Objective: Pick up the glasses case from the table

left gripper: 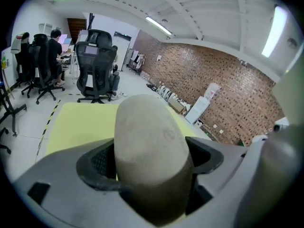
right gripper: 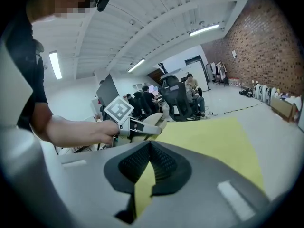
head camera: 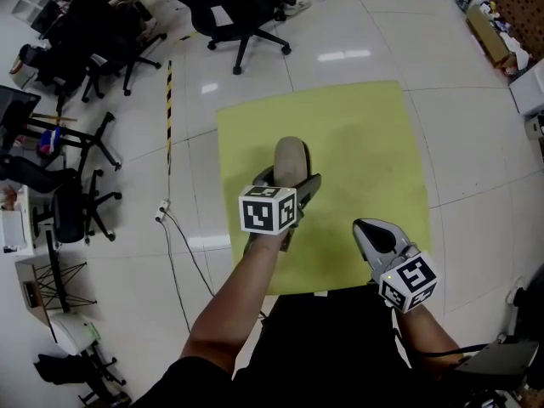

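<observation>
Yellow-green table top (head camera: 365, 143) on a white tiled floor (head camera: 476, 143). A black office chair (head camera: 242, 15) sits beyond the far edge, well ahead of the jaws. More chairs (head camera: 76, 202) and a floor cable (head camera: 174, 245) lie off to the left of the left jaws, and a brick wall (left gripper: 223, 80) is far off to their right. Open table surface runs ahead of both sets of jaws, up to the far and right edges.

Left gripper (head camera: 291, 179): jaws wide, clamped on the glasses case (head camera: 291, 155), one pad on each side. The case's rounded end pokes out past the tips, and it looks lifted clear of the table.

Right gripper (head camera: 367, 226): jaws pinched tip to tip, empty, just to the right of the left one.
</observation>
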The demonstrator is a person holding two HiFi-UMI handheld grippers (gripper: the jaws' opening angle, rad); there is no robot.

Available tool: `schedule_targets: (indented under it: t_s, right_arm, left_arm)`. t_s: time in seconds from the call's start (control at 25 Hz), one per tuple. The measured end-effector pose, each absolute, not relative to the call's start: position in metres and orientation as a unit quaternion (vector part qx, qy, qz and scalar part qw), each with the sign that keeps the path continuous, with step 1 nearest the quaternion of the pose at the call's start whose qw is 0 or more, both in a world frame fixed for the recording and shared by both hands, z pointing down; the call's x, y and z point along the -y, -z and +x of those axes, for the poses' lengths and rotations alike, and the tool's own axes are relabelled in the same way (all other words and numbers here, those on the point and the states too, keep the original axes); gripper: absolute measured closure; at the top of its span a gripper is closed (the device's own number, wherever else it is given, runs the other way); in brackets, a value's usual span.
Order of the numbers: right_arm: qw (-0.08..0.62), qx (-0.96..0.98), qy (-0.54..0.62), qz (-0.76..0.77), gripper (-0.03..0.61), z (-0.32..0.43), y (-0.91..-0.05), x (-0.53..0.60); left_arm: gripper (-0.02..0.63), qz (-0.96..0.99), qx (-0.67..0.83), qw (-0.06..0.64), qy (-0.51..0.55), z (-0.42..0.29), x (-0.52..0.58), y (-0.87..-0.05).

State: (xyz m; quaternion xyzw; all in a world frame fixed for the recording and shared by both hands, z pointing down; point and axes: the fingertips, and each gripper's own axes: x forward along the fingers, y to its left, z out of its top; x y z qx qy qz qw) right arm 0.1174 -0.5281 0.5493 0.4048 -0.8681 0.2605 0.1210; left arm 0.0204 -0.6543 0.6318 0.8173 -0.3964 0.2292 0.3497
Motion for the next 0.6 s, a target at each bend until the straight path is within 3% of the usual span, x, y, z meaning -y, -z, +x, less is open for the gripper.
schedule_targets:
  t_s: [0.6]
  right_arm:
    - [0.107,0.878,-0.190,0.426,0.575,0.052,-0.492,0.495]
  left_arm:
    - [0.176,0.885,0.338,0.300,-0.116,-0.043,0.563,-0.499]
